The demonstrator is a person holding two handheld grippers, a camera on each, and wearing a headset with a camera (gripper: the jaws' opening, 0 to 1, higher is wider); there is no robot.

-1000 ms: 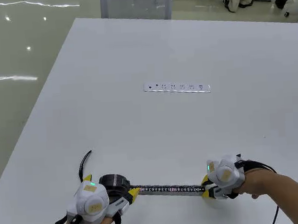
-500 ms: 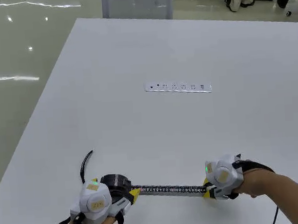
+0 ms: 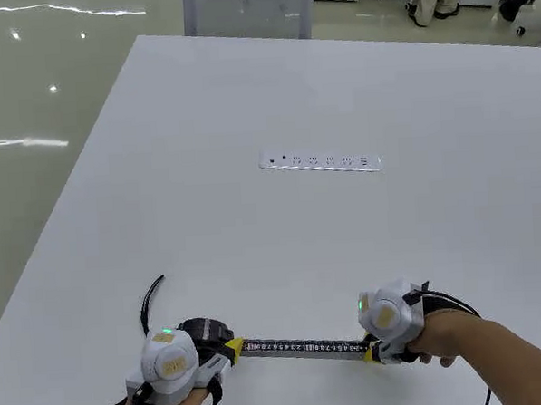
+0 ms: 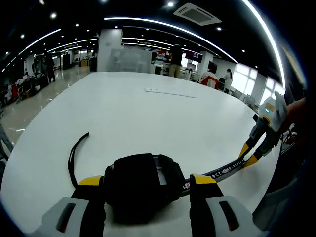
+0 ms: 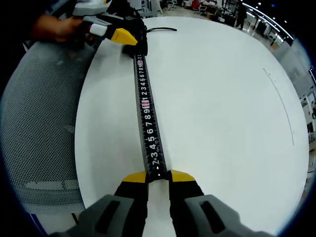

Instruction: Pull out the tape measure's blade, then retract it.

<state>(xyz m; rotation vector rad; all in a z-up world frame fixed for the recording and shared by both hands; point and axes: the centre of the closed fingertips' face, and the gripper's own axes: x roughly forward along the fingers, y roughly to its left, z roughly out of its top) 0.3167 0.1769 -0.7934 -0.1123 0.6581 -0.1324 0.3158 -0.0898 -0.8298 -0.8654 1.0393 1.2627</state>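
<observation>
Your left gripper (image 4: 146, 180) is closed around the black tape measure (image 3: 205, 331). One yellow tip presses on each side of its round body. Your right gripper (image 5: 158, 176) is closed on the very end of the blade (image 5: 145, 106), and its two yellow tips pinch it near the number 2.

The tape measure sits at the near left part of the white table (image 3: 292, 92), close to the edge by you. The blade is pulled out of it. It makes a straight line from left to right along that near edge, from the tape measure to your right gripper. The end of the blade points to your right. The numbers face up, and they get bigger as they go back toward the tape measure. You cannot tell whether the blade lies on the table or hangs just above it.

A thin black strap (image 3: 149, 300) curls out on the table behind the tape measure. Well away from you, near the middle of the table, lies a long white power strip (image 3: 319, 161).

Not much has changed since a second ago. Both grippers hold the same things in about the same places. The blade looks about as long as it was, so you cannot tell whether it is going out or in.
</observation>
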